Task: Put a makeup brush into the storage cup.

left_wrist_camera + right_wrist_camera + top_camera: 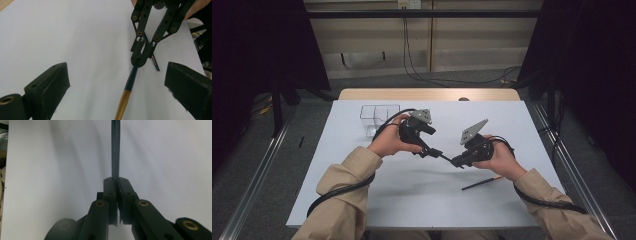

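1. Right gripper is clamped on one end of a dark chopstick.
2. Its long axis runs straight between the left gripper jaws, spread wide, gold end nearest, above the counter.
3. A second chopstick lies beside the right hand.

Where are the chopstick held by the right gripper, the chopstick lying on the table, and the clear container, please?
held chopstick (130, 80): left gripper view, dark shaft above the gold end.
lying chopstick (479, 183): high view, mid shaft.
clear container (379, 106): high view, far rim.
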The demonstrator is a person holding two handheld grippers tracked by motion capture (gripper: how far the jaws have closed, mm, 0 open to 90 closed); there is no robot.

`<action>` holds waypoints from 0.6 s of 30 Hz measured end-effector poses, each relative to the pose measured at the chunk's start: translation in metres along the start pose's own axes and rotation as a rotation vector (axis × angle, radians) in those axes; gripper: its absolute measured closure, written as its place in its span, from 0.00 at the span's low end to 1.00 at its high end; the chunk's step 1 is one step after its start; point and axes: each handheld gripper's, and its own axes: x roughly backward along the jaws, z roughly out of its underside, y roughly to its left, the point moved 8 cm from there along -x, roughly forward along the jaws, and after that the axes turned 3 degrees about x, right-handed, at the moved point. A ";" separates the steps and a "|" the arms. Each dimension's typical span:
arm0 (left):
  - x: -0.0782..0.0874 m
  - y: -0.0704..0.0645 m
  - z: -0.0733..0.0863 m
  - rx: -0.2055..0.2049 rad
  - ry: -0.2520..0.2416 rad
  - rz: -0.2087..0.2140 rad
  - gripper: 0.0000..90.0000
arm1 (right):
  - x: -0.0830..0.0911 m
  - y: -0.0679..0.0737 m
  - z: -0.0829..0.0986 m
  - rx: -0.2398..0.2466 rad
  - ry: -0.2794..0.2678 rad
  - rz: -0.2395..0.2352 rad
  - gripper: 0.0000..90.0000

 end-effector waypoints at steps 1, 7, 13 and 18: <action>0.000 0.000 0.000 0.000 0.000 0.000 0.06 | 0.000 0.000 0.000 -0.001 -0.002 0.001 0.95; 0.004 0.001 0.000 0.016 -0.063 0.000 0.06 | -0.001 0.002 0.000 -0.013 -0.034 -0.002 0.95; 0.008 0.001 0.002 0.042 -0.104 0.008 0.05 | 0.001 0.000 -0.003 -0.041 -0.095 0.006 0.95; 0.010 0.001 0.003 0.063 -0.150 0.007 0.05 | 0.004 -0.001 -0.007 -0.061 -0.153 0.016 0.95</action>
